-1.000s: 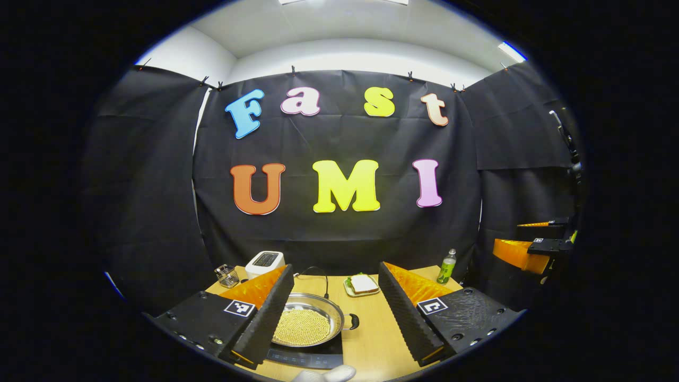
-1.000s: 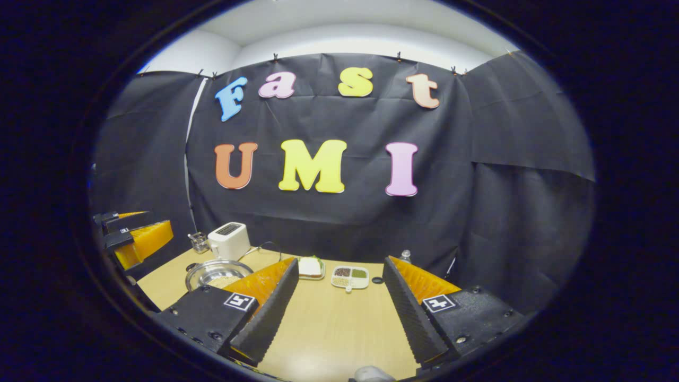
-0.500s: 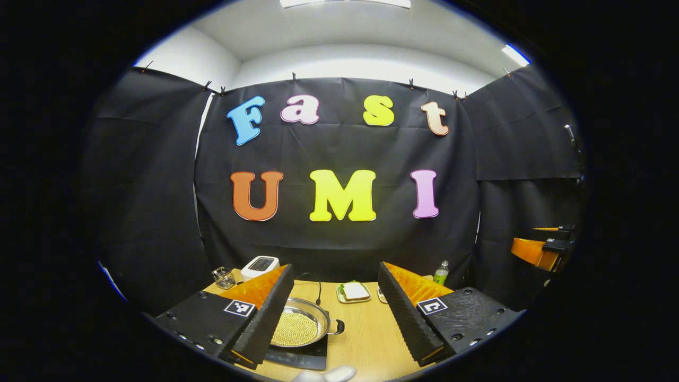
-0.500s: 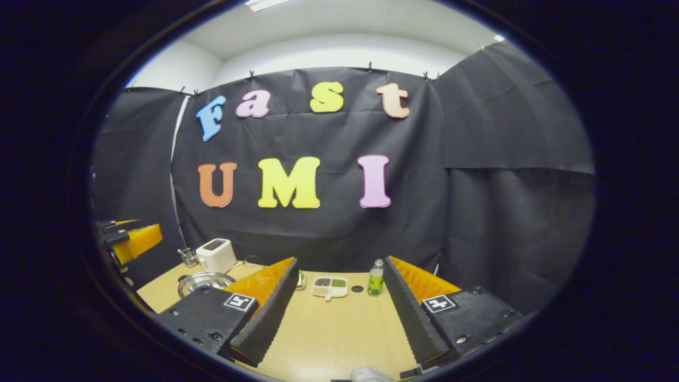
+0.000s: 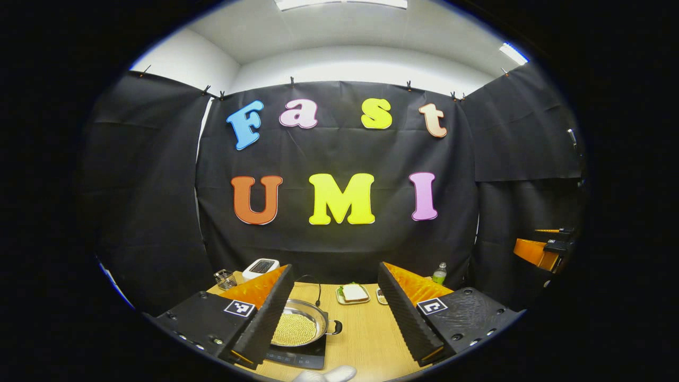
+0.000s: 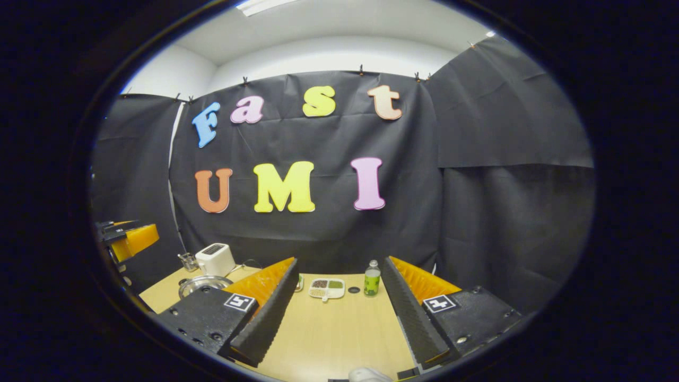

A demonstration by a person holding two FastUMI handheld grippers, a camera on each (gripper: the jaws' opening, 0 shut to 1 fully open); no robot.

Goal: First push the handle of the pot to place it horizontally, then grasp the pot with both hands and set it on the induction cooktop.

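Now pot (image 5: 299,328) sits on cooktop (image 5: 297,358).

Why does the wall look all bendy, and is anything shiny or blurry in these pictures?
Left gripper view: the fisheye lens bows the cloth wall and ceiling edge; ceiling lights glare white at the top; the steel pot gleams on the induction cooktop, sharp. Right gripper view: same curved bending; the wooden table shows a soft sheen; the green bottle and toaster look small but clear.
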